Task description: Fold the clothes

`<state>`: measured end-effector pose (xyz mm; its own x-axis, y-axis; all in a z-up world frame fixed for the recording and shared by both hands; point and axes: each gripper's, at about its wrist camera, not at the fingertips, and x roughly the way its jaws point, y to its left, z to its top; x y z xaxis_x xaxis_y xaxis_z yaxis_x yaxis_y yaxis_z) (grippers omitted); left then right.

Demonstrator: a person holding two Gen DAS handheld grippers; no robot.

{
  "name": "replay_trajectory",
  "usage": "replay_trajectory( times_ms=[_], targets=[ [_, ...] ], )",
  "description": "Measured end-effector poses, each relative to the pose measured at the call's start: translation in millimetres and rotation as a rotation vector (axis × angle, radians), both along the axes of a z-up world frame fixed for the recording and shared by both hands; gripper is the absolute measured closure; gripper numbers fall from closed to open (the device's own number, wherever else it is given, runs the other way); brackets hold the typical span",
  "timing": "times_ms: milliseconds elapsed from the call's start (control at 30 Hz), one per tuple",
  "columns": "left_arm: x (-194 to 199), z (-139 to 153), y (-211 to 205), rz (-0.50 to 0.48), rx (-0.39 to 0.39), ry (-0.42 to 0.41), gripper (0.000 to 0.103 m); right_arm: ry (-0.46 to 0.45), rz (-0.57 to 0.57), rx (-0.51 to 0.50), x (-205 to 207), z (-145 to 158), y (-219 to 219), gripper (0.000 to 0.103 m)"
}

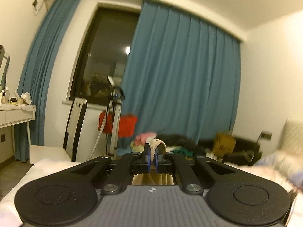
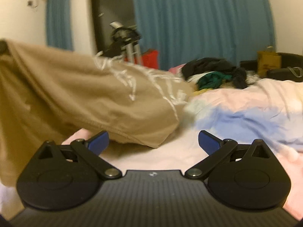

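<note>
The left gripper (image 1: 152,158) is keeping its blue pads pressed together on a fold of tan cloth, holding the tan garment (image 2: 79,98) lifted and draped over the pink bedsheet (image 2: 151,157). The right gripper (image 2: 153,141) is hovering with jaws wide apart just before the garment's hem. Behind, a clothes pile (image 2: 212,71) is lying on the bed.
</note>
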<state>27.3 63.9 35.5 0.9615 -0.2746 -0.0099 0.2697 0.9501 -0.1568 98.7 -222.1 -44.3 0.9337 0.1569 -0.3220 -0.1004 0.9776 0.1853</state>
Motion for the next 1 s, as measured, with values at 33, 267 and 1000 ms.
replay_trajectory(
  times_ms=[33,267,1000],
  targets=[
    [-7.0,1.1,5.4,-0.007,-0.024,-0.02,0.099,0.01,0.026,0.007,-5.6,2.2,4.8,0.0],
    [-15.8,-7.2,40.6,0.024,-0.136,-0.02,0.098,0.071,0.14,-0.064,-4.8,-10.0,46.5,0.0],
    [86.1,-73.2,89.5,0.306,-0.191,0.161,0.098,0.118,-0.225,0.896,56.3,-97.1,-98.2,0.003]
  ],
)
